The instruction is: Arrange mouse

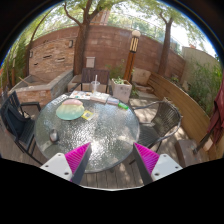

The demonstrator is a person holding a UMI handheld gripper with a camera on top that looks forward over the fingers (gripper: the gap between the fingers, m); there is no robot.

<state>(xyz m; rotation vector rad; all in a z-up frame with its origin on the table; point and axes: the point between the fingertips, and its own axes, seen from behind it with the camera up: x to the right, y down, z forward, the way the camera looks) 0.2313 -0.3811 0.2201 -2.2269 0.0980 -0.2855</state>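
Observation:
A round glass table [95,135] stands on a wooden deck just ahead of my fingers. On its far left part lies a round green mat [70,109]. A small dark thing [54,108], too small to tell for sure as the mouse, sits left of the mat. A small pale thing [88,115] lies right of the mat. My gripper [112,150] is open and empty, hovering above the table's near edge, its magenta pads [76,157] wide apart.
Dark metal chairs stand left [14,118] and right [166,118] of the table. Beyond it are a white planter [122,91], a brick wall [100,45], a stone bench [42,88], a lamp post [133,55] and a wooden fence [186,105].

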